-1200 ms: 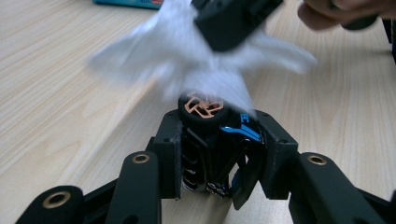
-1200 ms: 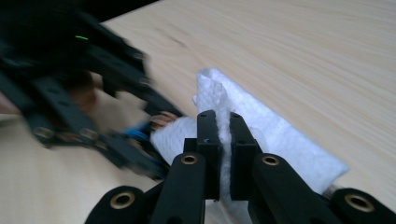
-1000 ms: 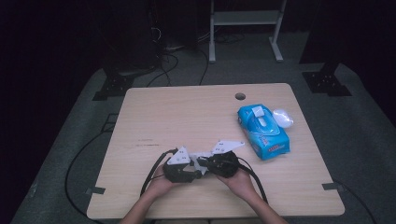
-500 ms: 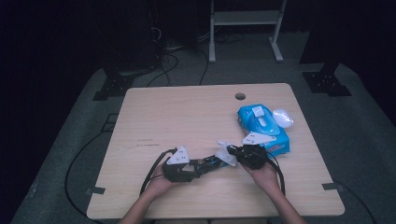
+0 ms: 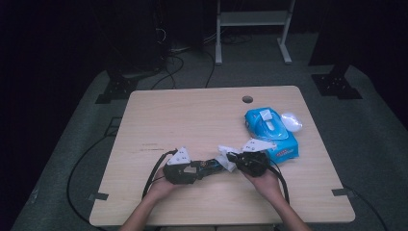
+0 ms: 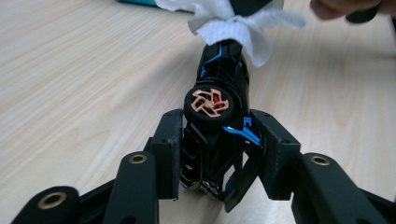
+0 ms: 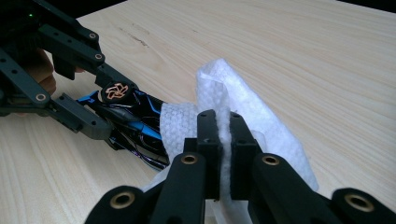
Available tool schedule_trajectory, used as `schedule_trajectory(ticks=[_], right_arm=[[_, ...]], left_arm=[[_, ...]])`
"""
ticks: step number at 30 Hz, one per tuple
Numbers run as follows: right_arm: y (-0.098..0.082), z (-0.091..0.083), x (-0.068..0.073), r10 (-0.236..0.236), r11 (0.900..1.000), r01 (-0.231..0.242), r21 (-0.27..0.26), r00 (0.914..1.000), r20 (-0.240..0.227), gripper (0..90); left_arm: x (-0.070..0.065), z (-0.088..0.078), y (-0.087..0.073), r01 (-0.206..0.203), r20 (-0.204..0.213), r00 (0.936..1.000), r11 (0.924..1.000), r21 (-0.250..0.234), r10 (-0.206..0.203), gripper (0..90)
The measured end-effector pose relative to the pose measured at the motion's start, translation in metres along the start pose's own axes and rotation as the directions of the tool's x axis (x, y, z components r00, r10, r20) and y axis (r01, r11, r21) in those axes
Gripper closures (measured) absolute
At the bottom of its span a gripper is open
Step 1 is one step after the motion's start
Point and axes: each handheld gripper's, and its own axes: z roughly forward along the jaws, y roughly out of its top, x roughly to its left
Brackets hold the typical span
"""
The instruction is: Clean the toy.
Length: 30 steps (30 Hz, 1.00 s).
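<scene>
A black toy car (image 6: 224, 70) with blue trim and an orange-spoked wheel (image 6: 210, 103) lies nose out between the pads of my left gripper (image 6: 217, 144), which is shut on its rear. Those jaws have just been opening a little, with the car still between them. My right gripper (image 7: 224, 140) is shut on a folded white wipe (image 7: 233, 93), and the wipe rests against the car's far end (image 7: 135, 121). In the high view both grippers meet near the table's front: left gripper (image 5: 204, 166), car (image 5: 211, 165), wipe (image 5: 225, 155), right gripper (image 5: 231, 159).
A blue pack of wipes (image 5: 269, 127) lies just behind the right hand, with a small white rounded object (image 5: 291, 121) beside it. The wooden table (image 5: 192, 115) has a cable hole (image 5: 247, 99) near its far edge. Gripper cables trail off the front.
The right gripper has moved to the right with the wipe, away from the left hand and toward the car's far end. The left hand has stayed in place.
</scene>
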Motion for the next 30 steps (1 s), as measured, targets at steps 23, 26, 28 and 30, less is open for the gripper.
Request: schedule_trajectory(ticks=[23,26,28,30], right_arm=[[-0.006,-0.013,0.006,-0.026,0.999,0.027,0.032,0.9994,-0.023,85.7],[-0.008,-0.015,0.008,-0.033,0.999,0.033,0.037,0.9991,-0.025,85.7],[-0.009,-0.016,0.009,-0.038,0.999,0.039,0.036,0.999,-0.024,85.7],[-0.01,-0.017,0.008,-0.037,0.999,0.038,0.034,0.9989,-0.028,85.7]], left_arm=[[0.006,-0.001,0.0,0.16,0.104,0.9826,0.9855,-0.055,-0.154,49.9],[0.006,0.0,0.0,0.156,0.098,0.9839,0.9862,-0.057,-0.15,49.7],[0.005,0.0,0.0,0.144,0.096,0.9857,0.988,-0.055,-0.139,49.5],[0.004,0.0,0.0,0.131,0.09,0.988,0.9899,-0.054,-0.126,49.5]])
